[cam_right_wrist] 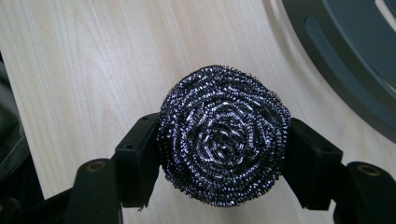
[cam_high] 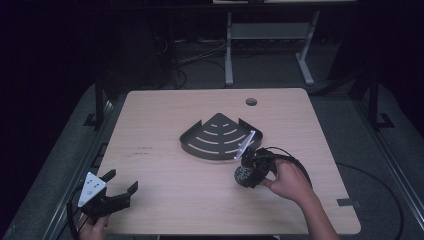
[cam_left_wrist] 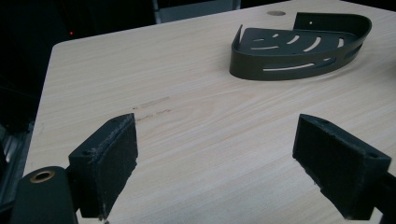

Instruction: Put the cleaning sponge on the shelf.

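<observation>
My left gripper (cam_high: 121,183) rested at the near left corner of the table (cam_high: 165,200), its jaws spread wide over bare wood with nothing between them. My right gripper (cam_high: 243,176) was clamped on the steel scourer (cam_right_wrist: 224,135), one pad pressed against each side. The scourer was a round, dark, glinting ball of coiled wire, wound in a spiral; being round, it had no long axis, and its spiral face was turned toward the right gripper's camera. It was held over the table just beside the near edge of the corner shelf (cam_high: 216,136). That dark, slotted, quarter-round tray lay flat at mid-table and held nothing.
</observation>
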A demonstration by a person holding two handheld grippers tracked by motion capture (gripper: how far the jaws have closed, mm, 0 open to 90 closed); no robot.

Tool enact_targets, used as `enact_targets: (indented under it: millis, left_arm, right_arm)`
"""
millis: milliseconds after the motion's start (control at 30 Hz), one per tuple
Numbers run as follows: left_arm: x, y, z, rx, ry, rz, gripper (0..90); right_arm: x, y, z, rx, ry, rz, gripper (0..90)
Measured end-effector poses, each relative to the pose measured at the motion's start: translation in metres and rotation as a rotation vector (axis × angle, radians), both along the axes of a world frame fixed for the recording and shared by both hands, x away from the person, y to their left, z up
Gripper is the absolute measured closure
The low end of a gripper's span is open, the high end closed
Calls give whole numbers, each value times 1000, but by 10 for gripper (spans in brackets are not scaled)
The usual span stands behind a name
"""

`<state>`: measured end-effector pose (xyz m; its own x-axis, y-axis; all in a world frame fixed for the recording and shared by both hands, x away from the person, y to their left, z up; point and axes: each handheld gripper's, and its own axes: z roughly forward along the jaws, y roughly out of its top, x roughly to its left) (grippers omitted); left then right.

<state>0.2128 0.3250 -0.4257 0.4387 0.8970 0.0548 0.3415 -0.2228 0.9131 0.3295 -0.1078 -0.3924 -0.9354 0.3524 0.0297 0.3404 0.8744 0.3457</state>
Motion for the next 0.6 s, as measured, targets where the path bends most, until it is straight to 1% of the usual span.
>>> enact_targets:
  millis: [67,200,367,433,533,600]
  left_arm:
    - [0,0,0,-1,1,-1,133]
    - [0,0,0,-1,2,-1,133]
    - [0,0,0,0,0,0,132]
    - [0,0,0,-1,-1,0,133]
    - [0,1,0,-6,-1,1,133]
    - [0,0,0,0,-1,1,132]
  right_arm:
    - [1,0,1,8,9,1,341]
    - [5,3,2,-5,14,1,341]
    - [9,5,5,-11,12,5,341]
    - [10,5,7,0,15,7,341]
    - [14,6,9,-7,14,4,341]
    - [16,7,12,-7,12,5,341]
